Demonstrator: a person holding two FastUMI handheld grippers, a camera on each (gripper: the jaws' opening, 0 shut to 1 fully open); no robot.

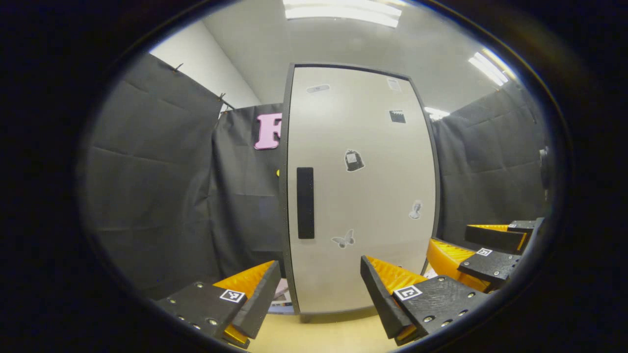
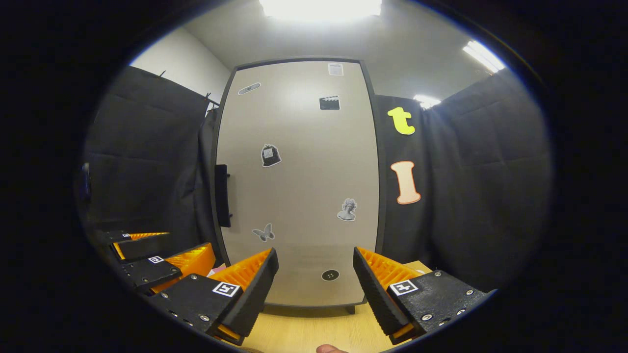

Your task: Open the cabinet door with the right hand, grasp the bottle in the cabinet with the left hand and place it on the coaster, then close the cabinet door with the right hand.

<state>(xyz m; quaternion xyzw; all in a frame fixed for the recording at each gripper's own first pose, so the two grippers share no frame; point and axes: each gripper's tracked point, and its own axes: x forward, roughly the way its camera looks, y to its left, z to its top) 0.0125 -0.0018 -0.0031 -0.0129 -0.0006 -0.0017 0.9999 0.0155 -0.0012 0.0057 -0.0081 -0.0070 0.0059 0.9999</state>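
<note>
**Cabinet standing shut ahead of both grippers**

The cabinet door (image 1: 360, 191) is facing the left gripper (image 1: 319, 299), rising beyond its spread fingers. Its handle (image 1: 305, 202) is sitting above the left finger. The right gripper (image 1: 483, 255) is hanging just right of the right finger. The table (image 2: 314, 328) is lying beneath.

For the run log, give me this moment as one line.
stage: before opening | cabinet door: closed | handle: untouched | left gripper: open, empty | right gripper: open, facing door | bottle: hidden
</note>
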